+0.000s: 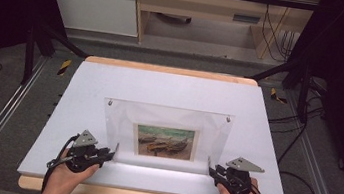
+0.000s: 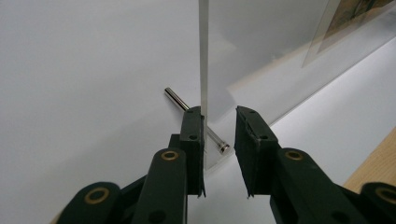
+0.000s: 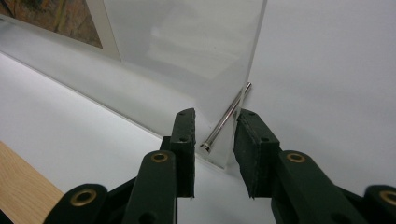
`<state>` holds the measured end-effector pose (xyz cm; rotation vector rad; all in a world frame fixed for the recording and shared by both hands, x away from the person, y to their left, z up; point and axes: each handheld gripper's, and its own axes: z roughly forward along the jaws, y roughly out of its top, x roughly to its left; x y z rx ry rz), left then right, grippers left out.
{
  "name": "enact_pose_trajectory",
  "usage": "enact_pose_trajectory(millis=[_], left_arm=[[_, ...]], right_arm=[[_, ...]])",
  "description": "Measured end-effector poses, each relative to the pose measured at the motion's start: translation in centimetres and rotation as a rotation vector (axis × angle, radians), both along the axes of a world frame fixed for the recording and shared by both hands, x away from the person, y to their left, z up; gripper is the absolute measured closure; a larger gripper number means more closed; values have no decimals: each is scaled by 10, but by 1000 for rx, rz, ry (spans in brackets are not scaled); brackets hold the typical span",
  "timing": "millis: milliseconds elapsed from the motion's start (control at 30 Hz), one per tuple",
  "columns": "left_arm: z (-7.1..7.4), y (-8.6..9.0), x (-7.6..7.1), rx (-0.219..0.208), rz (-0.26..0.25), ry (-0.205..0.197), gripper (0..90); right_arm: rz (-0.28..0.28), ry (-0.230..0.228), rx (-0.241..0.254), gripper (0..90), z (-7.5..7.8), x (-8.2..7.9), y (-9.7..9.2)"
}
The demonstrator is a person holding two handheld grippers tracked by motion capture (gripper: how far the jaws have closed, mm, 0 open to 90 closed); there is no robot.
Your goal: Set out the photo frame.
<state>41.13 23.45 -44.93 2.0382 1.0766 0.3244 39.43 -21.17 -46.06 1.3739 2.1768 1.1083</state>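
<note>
Both forearms are brought in from the near edge of the table, each hand wrapped around a gripper and pointed inward at a clear acrylic frame [image 1: 167, 137] that is stood upright near the front of the white board [image 1: 85, 90]. The left gripper [image 1: 113, 151] is set at the frame's lower left corner, the right gripper [image 1: 210, 168] at its lower right corner. In the left gripper view, the jaws of the left gripper [image 2: 219, 140] are seen spread apart on either side of the pane's edge; one pad [image 2: 194, 135] is touching or just beside the acrylic, the other is kept clear of it. A metal pin [image 2: 196, 119] is seen passing through the corner. In the right gripper view, the right gripper [image 3: 214, 140] is likewise held open around the pane's corner, with a second metal pin [image 3: 226, 116] slanting between the jaws, neither pad pressed on it. A printed painting of boats [image 1: 164, 142] is displayed inside the frame. Beyond the table, a wooden desk [image 1: 207, 6] and trailing cables [image 1: 274, 30] are noted on the floor.
</note>
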Motion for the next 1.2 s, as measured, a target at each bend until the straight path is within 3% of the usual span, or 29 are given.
enact_pose_trajectory(millis=[1200], left_arm=[[0, 1, -1, 1, -6, -4, 720]], right_arm=[[3, -6, -12, 686, -1, -1, 1]])
